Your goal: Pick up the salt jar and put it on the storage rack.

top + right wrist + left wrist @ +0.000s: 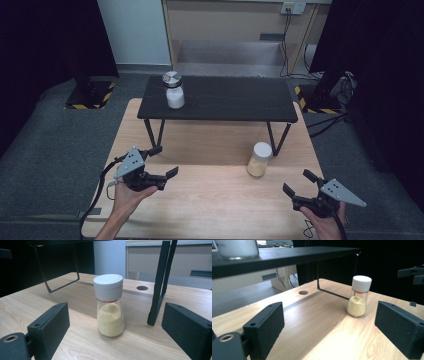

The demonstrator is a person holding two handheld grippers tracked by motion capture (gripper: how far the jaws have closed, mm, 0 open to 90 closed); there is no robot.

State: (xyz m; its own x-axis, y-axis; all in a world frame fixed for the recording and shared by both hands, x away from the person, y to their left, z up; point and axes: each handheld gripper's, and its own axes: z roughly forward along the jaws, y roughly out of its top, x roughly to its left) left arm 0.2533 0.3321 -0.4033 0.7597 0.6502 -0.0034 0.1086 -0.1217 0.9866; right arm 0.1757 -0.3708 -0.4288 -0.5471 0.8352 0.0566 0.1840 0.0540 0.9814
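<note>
Yellow-grain jar [260,159], white cap, upright on the wooden tabletop [210,200], just in front of the black shelf's [220,97] right leg. Left tool [159,162] well to the jar's left, jaws wide apart, holding nothing. Right tool [299,183] near the jar's right-front, jaws likewise wide, empty; jar stands ahead of them, untouched. White-powder jar [173,90] on the shelf top, behind and left of the yellow jar.

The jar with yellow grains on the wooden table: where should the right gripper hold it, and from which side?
Probably the glass body just under the white cap of the jar, approached level from the right gripper; it stands upright, free all round, centred between the open jaws.
</note>
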